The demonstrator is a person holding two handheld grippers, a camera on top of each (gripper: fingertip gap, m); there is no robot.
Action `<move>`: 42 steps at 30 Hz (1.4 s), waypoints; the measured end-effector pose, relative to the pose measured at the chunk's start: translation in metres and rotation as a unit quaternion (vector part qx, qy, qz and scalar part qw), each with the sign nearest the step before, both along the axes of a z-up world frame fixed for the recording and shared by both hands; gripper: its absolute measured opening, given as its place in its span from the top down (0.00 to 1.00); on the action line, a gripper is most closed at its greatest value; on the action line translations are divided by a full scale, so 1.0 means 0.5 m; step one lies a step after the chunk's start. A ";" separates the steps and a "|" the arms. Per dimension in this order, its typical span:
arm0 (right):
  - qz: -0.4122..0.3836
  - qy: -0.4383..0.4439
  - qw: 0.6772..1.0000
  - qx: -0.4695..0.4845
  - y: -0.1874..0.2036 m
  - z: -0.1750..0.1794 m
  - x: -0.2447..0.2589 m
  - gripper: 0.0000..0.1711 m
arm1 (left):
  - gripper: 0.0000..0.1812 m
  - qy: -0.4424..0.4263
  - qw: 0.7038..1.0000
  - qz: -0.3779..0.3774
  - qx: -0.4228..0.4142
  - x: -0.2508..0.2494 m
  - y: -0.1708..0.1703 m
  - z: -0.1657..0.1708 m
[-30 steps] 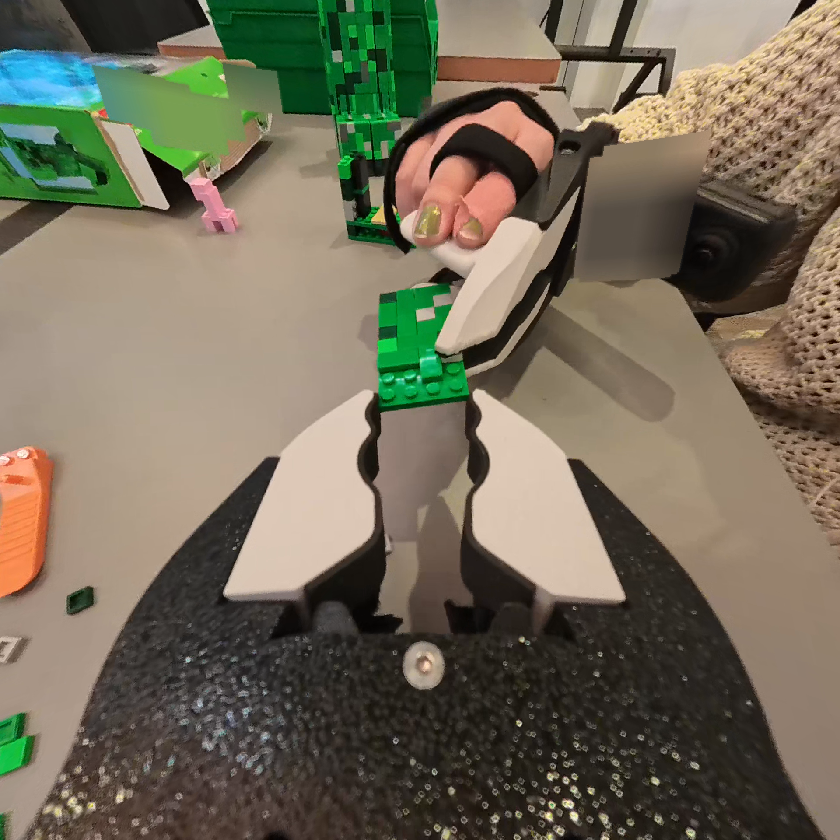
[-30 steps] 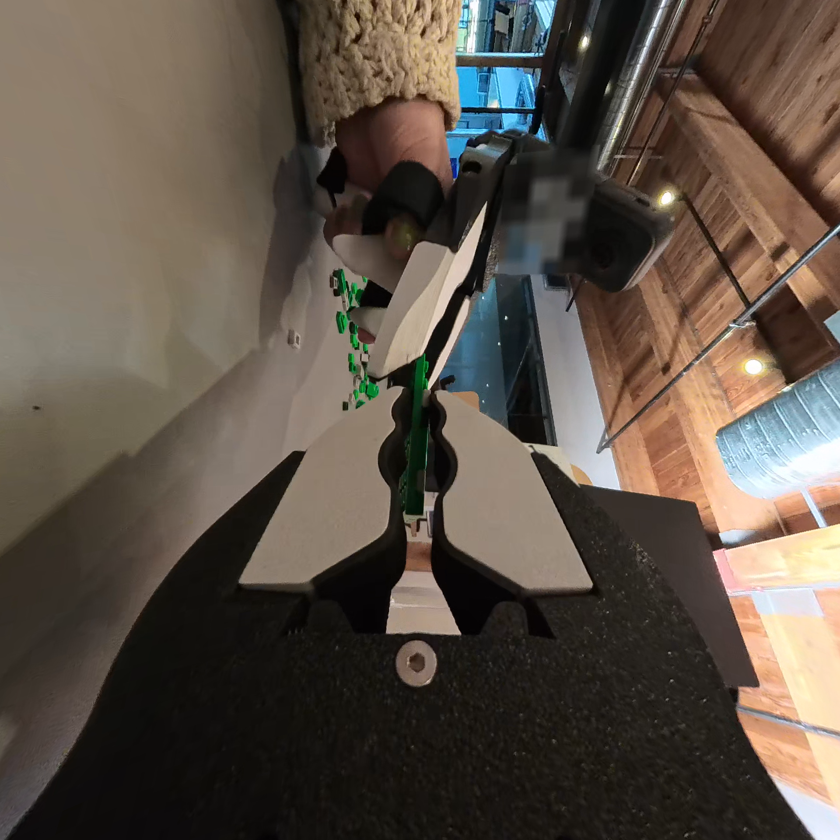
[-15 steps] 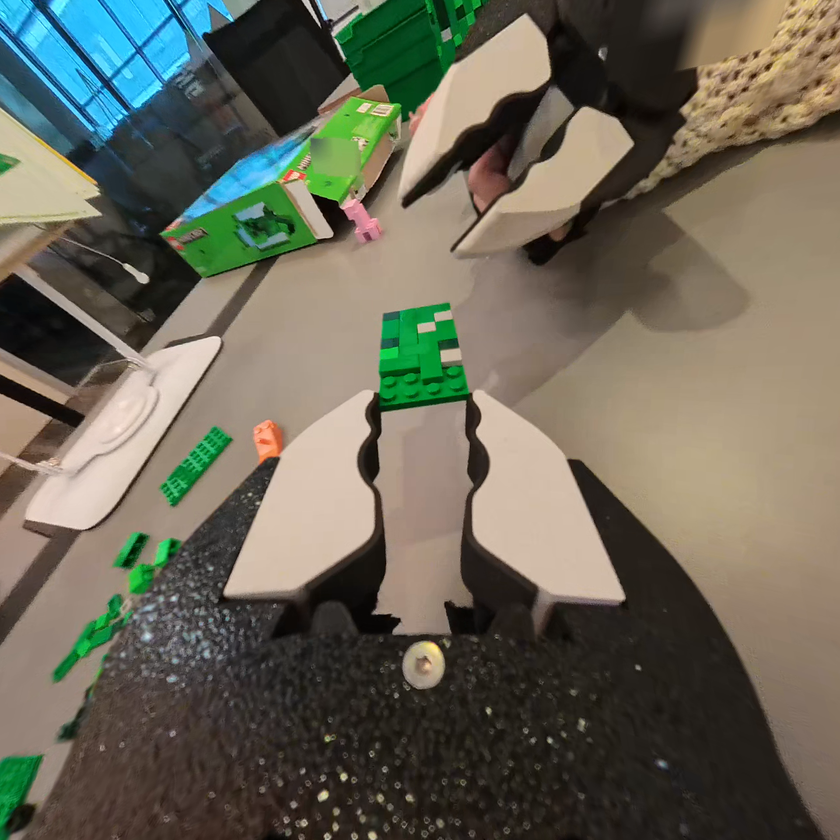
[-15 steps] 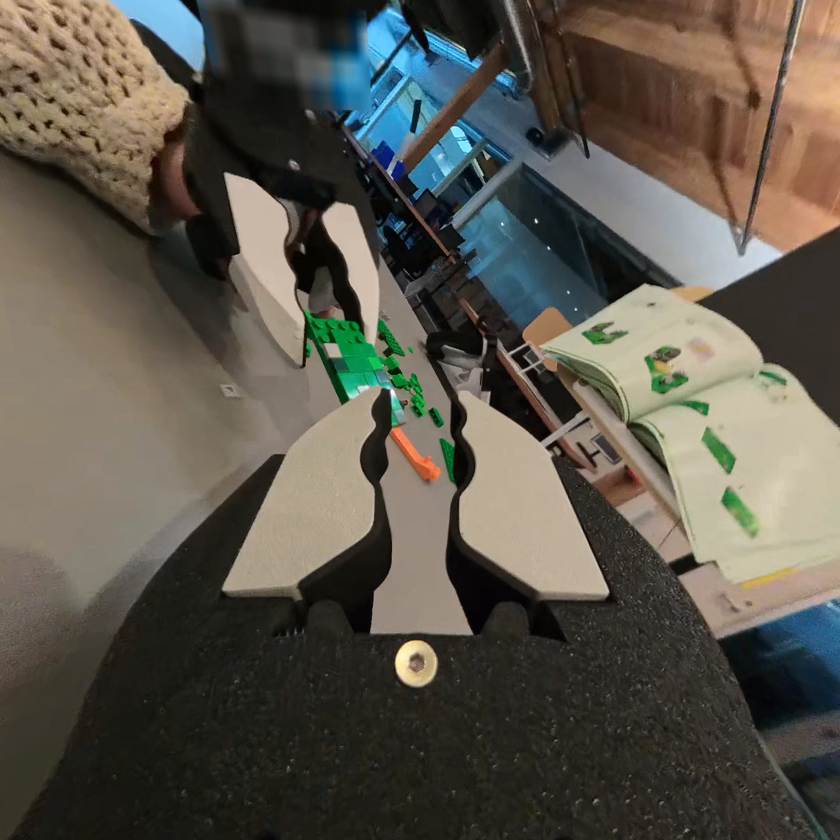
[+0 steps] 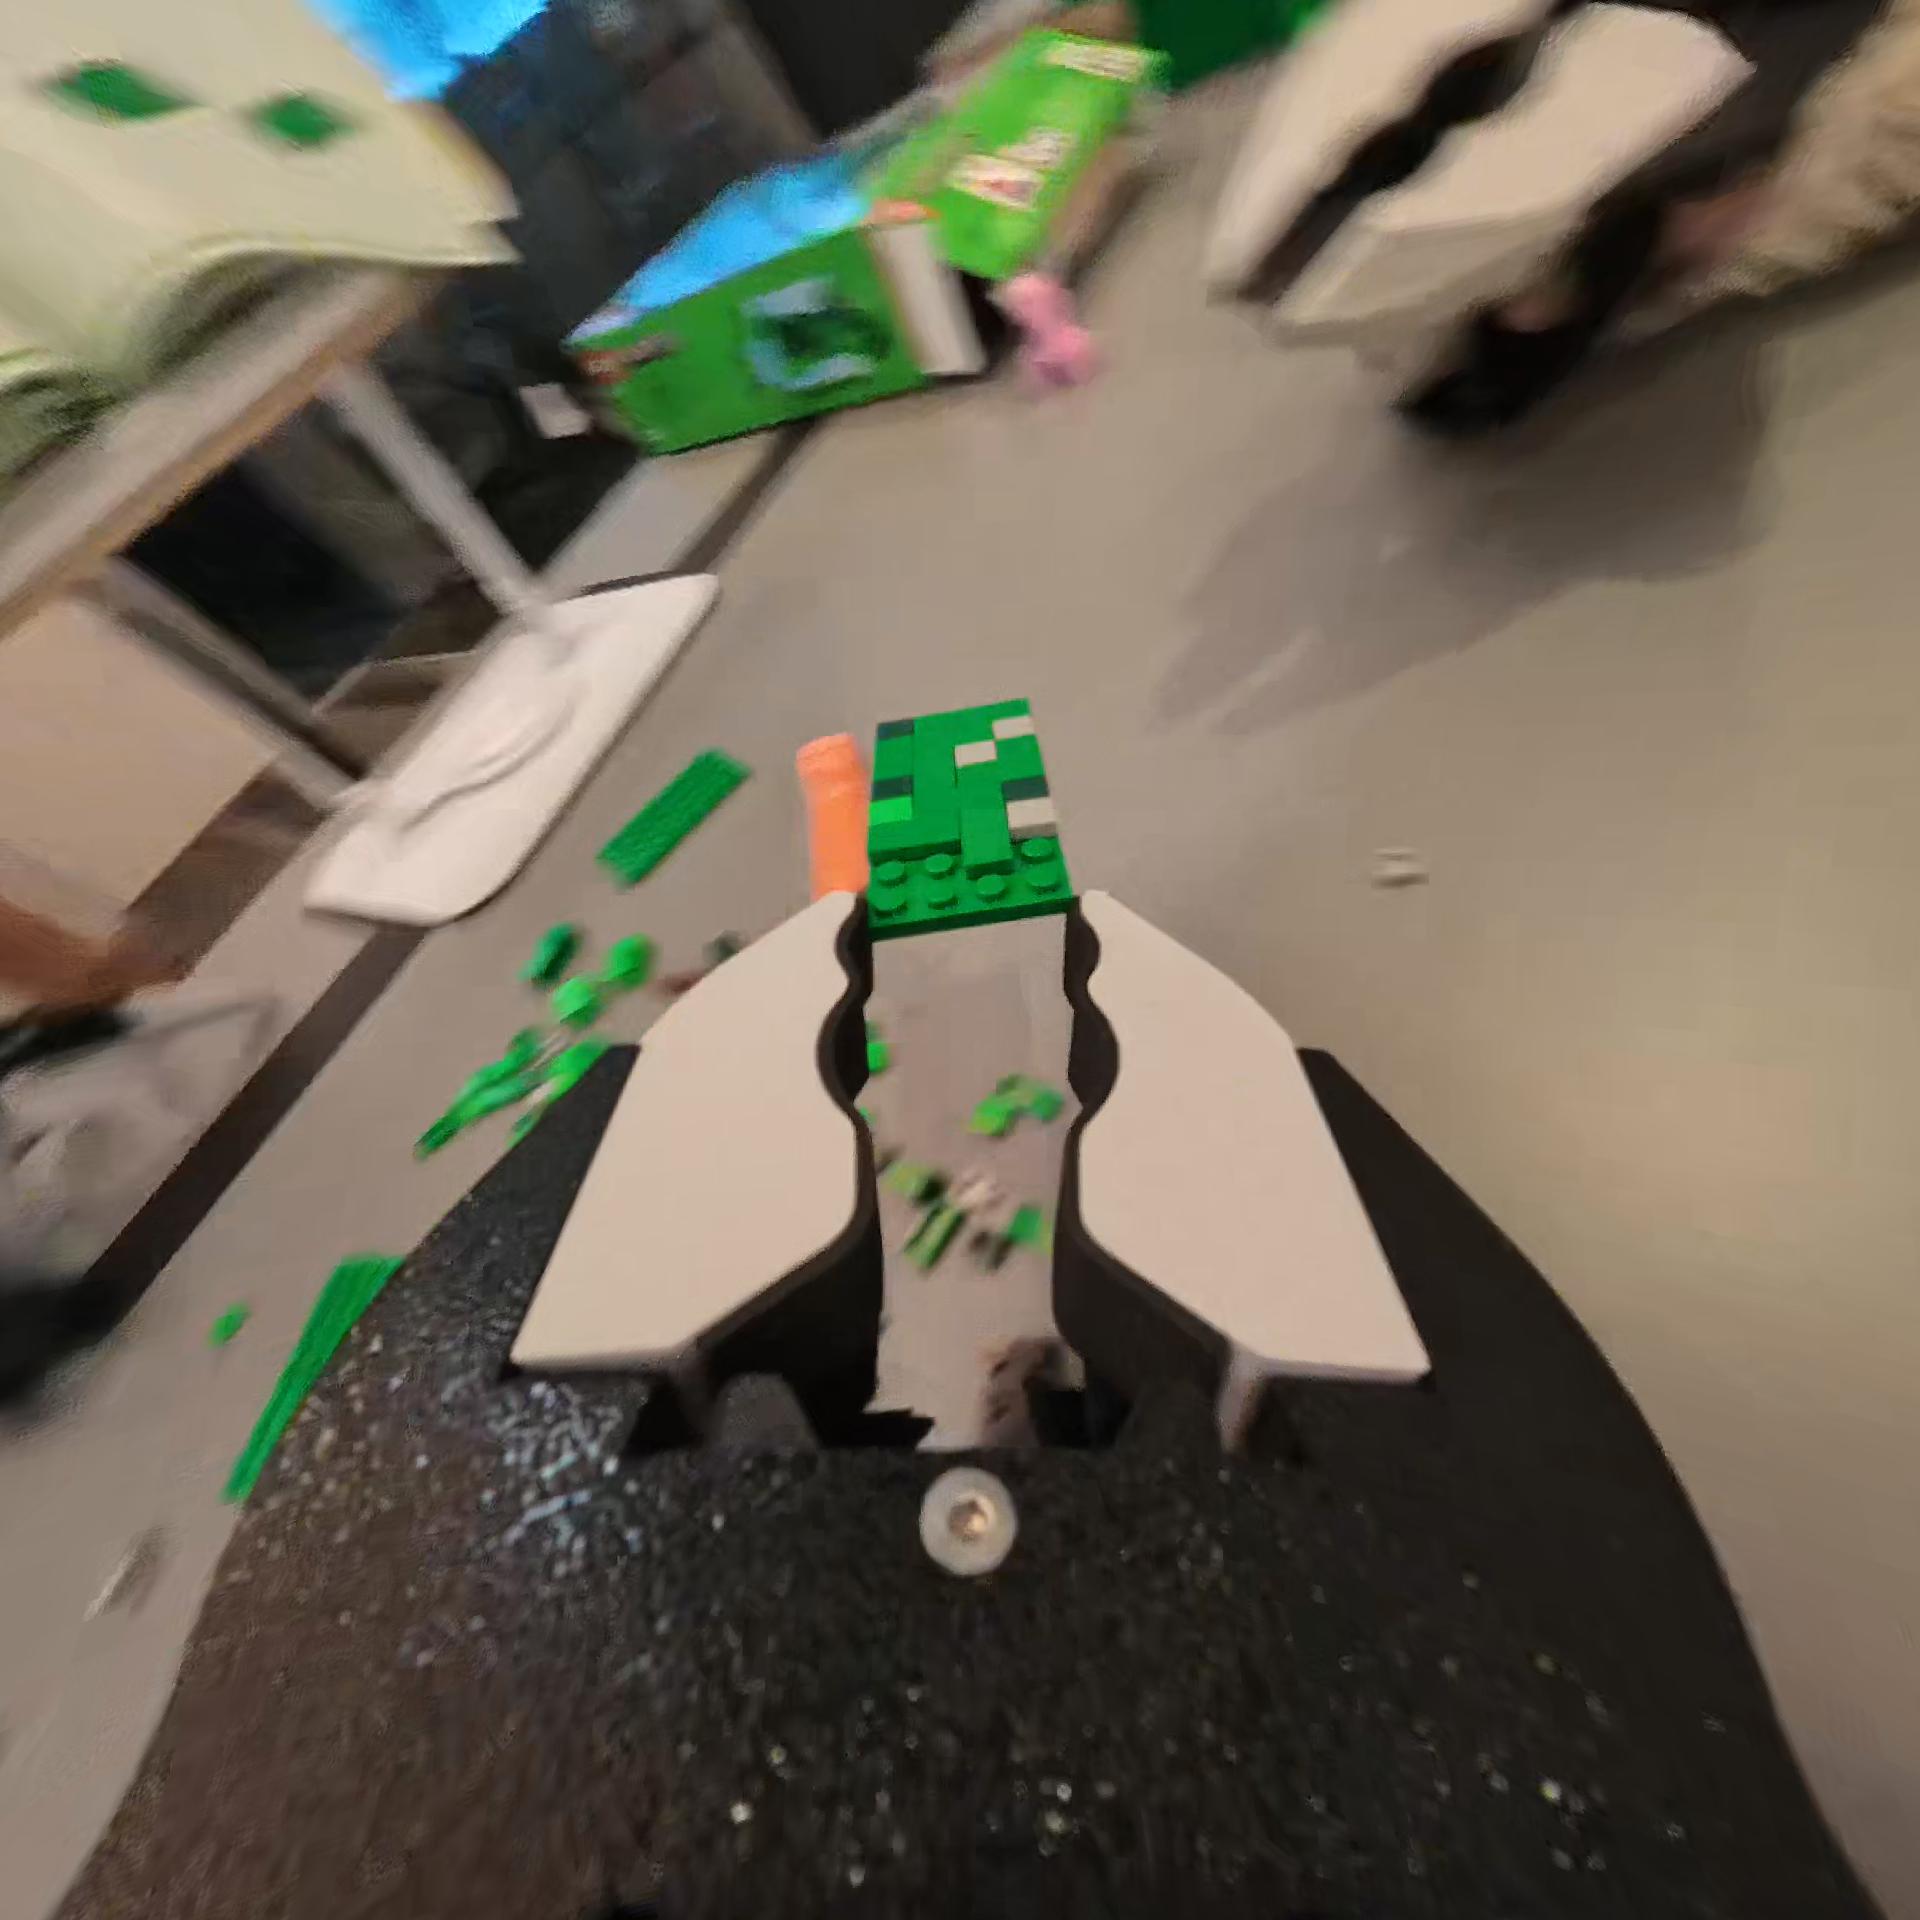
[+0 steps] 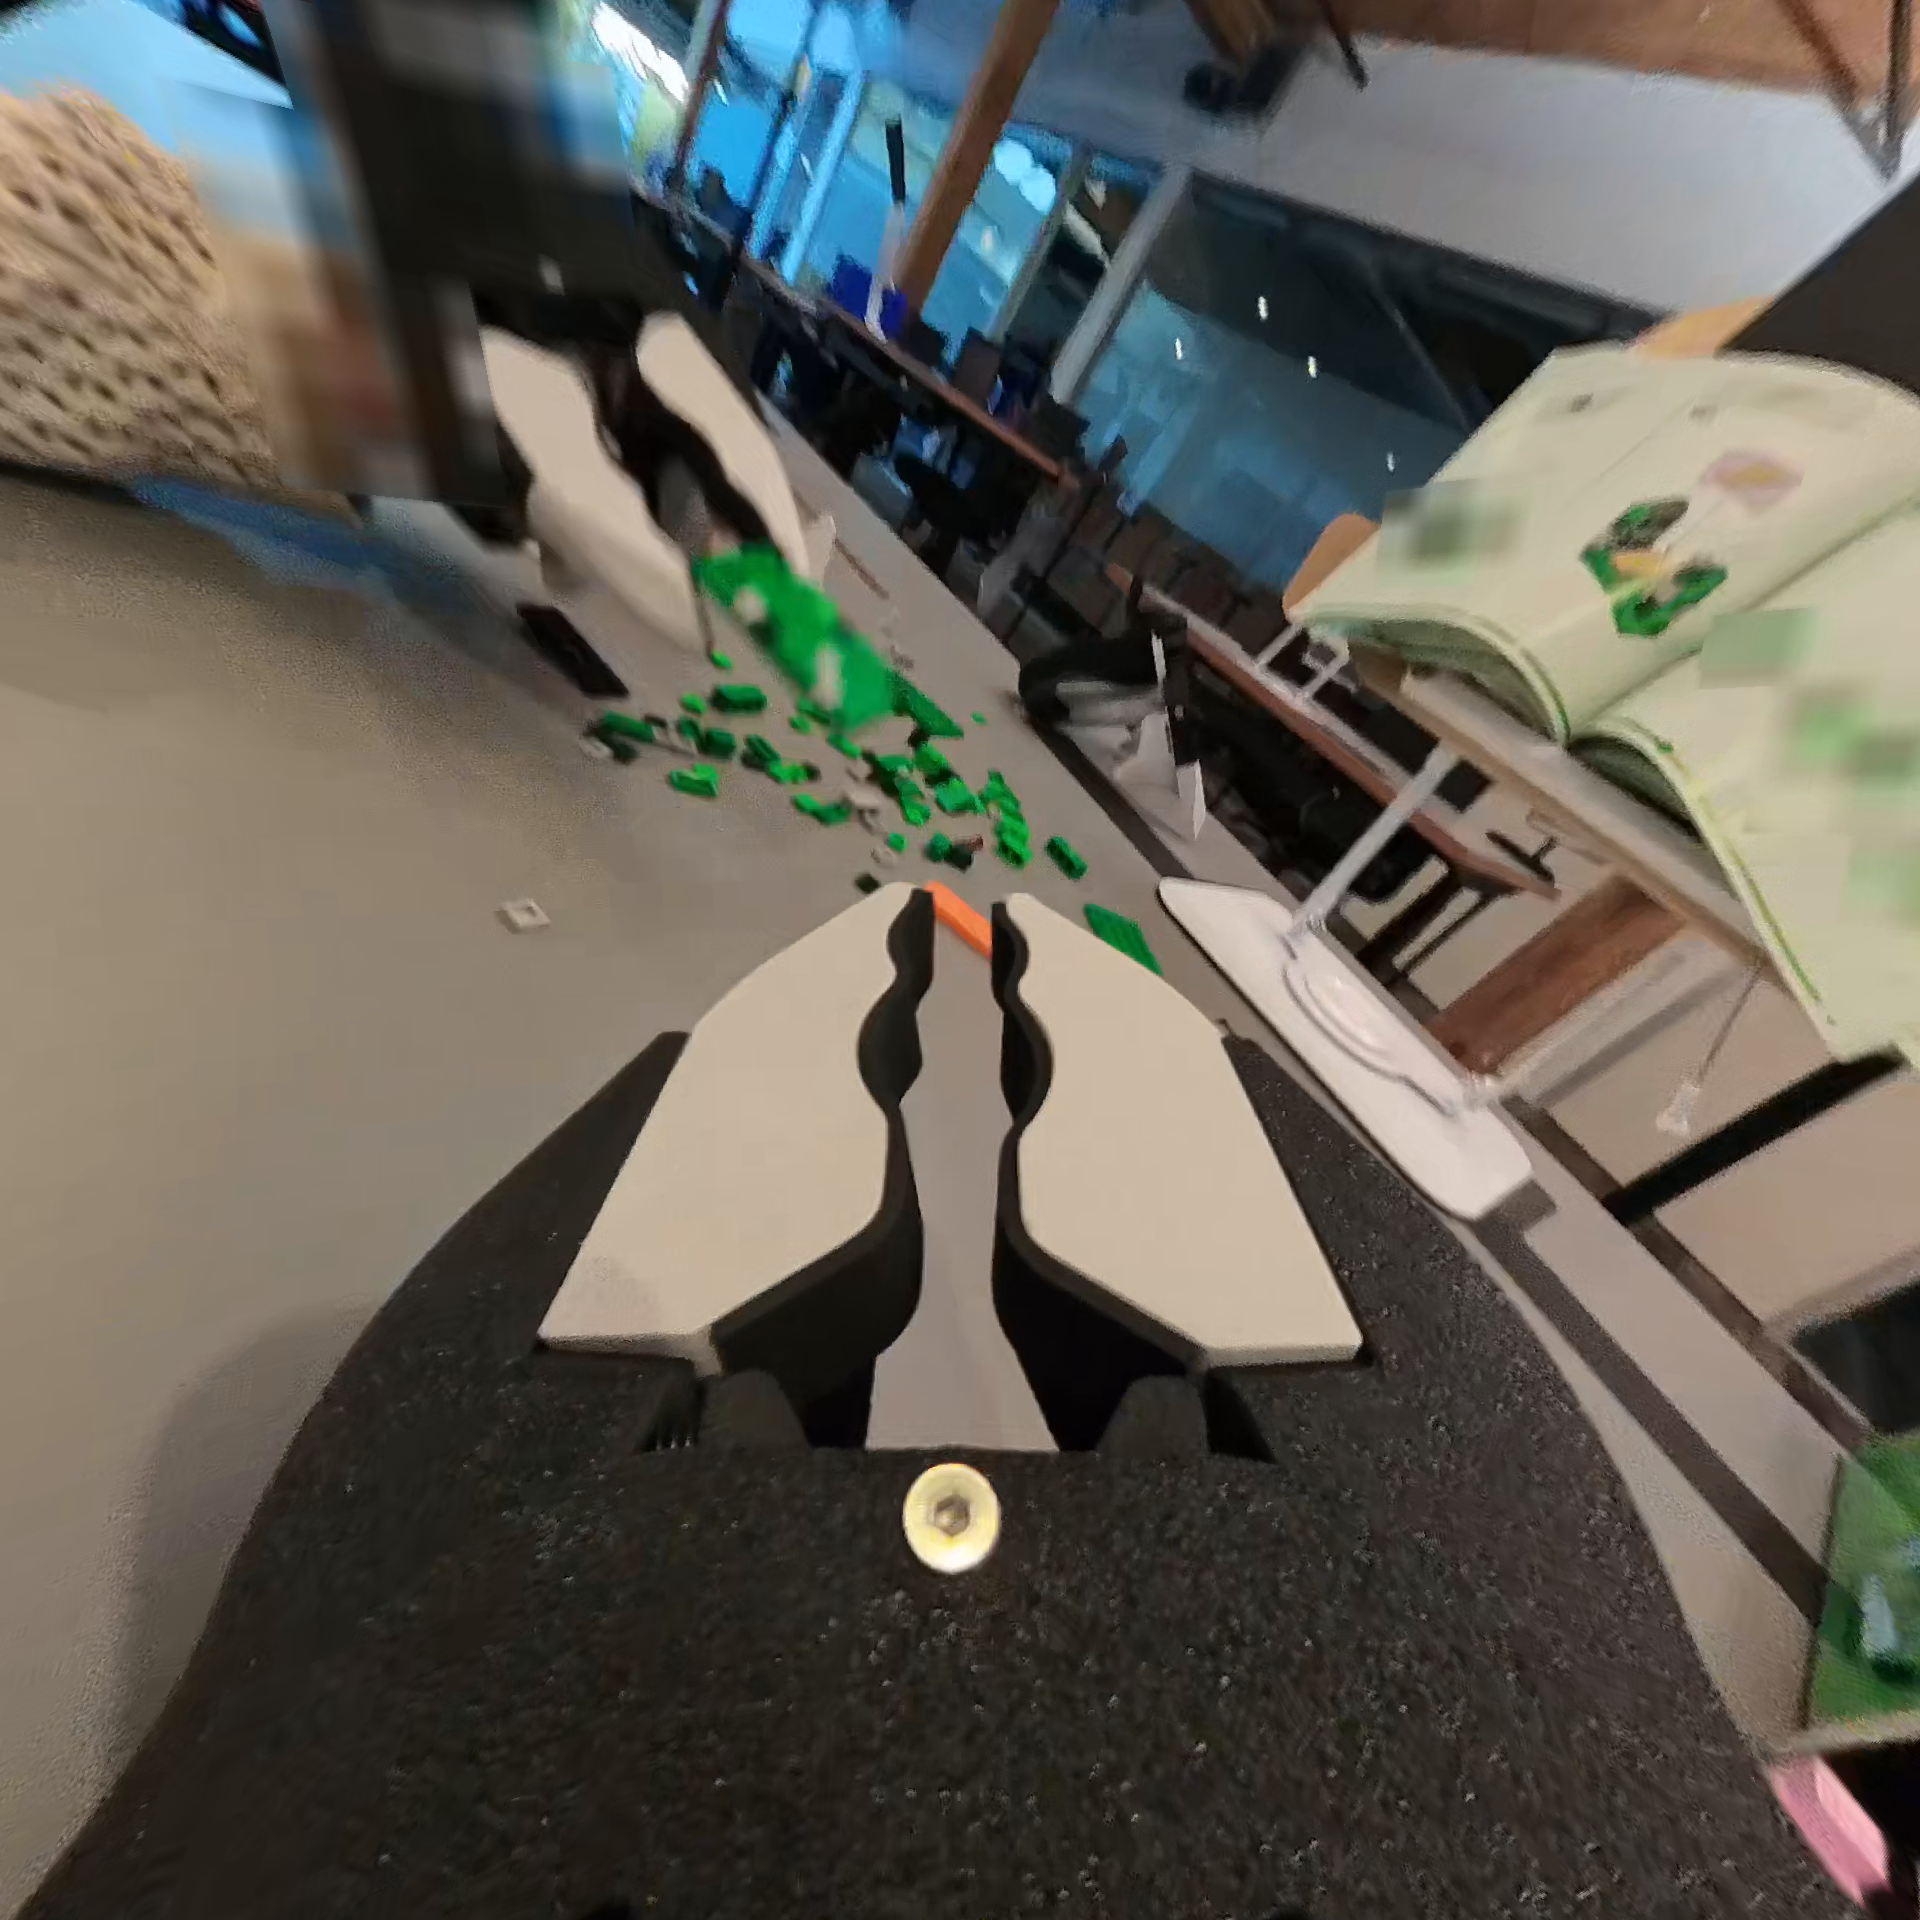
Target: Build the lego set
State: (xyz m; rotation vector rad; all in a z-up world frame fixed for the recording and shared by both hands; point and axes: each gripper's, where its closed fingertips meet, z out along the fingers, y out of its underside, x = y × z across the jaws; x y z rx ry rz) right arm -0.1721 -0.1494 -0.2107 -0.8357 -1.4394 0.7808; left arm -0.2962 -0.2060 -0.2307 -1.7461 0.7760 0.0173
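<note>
My left gripper [image 5: 971, 912] is shut on the near studded edge of a green lego panel [image 5: 961, 800], a flat plate covered with green, dark green and grey tiles, and holds it above the grey table [image 5: 1455, 935]. In the right wrist view the left gripper [image 6: 727, 592] shows far off with the panel [image 6: 800, 634] over a scatter of loose green pieces [image 6: 831, 774]. My right gripper [image 6: 961, 909] is empty, its jaws a narrow gap apart. It also shows blurred at the top right of the left wrist view [image 5: 1262, 296].
An orange brick separator [image 5: 831, 821] lies beside the panel. Loose green pieces [image 5: 520, 1081] and a long green plate [image 5: 675, 816] lie at the left. A green set box [image 5: 790, 312], a pink figure [image 5: 1049, 332], a white stand base [image 6: 1340, 1039] and an open instruction booklet [image 6: 1662, 582] are around. The gap from one gripper's tips to the other's is roughly 15 centimetres. The left tips stand about 12 centimetres off the orange brick separator [image 5: 831, 821].
My right gripper has let go of the panel and drawn away, its jaws now closer together. My left gripper has carried the panel over toward the loose pieces. Both views swung.
</note>
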 end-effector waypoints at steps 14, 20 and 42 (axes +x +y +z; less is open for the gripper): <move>0.044 -0.310 0.912 -0.266 0.011 -0.054 -0.239 0.91 | 0.81 -0.075 0.966 0.224 0.105 -0.237 0.000 0.043; 0.024 -0.504 0.825 -0.255 0.032 -0.099 -0.357 0.91 | 0.81 -0.100 0.979 0.169 0.054 -0.202 0.001 0.023; -0.003 -0.655 0.745 -0.130 0.037 -0.169 -0.402 0.89 | 0.81 -0.103 0.974 0.202 0.021 -0.237 0.000 0.004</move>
